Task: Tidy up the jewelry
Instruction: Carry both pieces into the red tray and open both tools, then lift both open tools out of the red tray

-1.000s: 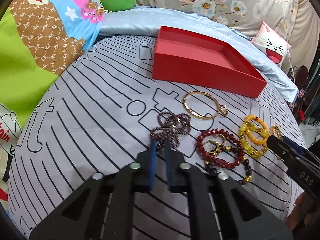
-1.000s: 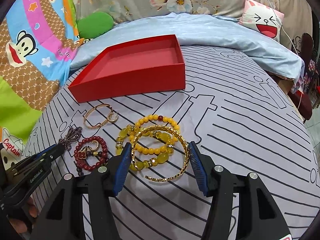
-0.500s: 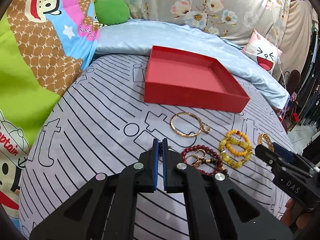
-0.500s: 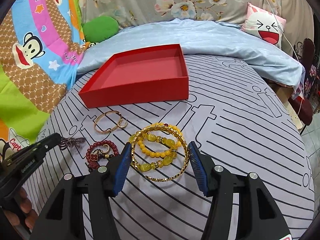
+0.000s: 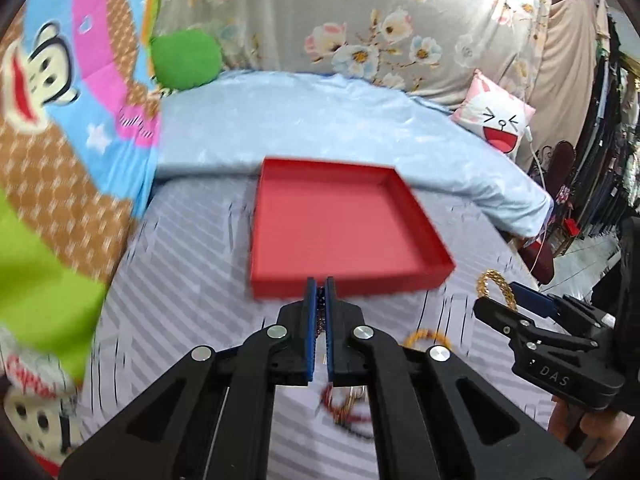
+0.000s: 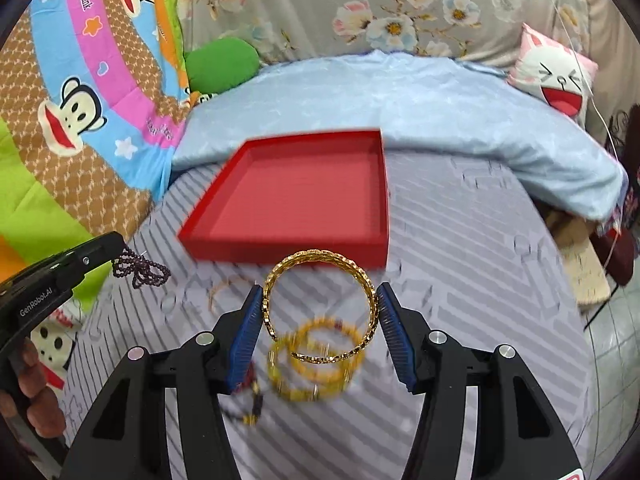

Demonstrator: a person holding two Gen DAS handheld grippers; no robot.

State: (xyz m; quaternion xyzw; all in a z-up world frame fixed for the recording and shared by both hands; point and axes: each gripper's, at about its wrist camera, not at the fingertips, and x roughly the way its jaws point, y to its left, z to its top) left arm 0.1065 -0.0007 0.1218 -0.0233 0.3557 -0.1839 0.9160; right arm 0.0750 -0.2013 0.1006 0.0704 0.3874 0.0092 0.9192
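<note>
Above the bed's near edge, the left gripper clamps the dark bead strand; the right gripper grips the gold bangle. Both hang just short of the red tray.

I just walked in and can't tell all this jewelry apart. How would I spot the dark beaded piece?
Start at the red tray on the striped bedsheet. To its left in the right wrist view, the left gripper holds the dark purple bead strand dangling above the sheet. Unlike the gold bangle clamped in the right gripper and the yellow bead bracelets below, it is limp, looped and nearly black.
</note>
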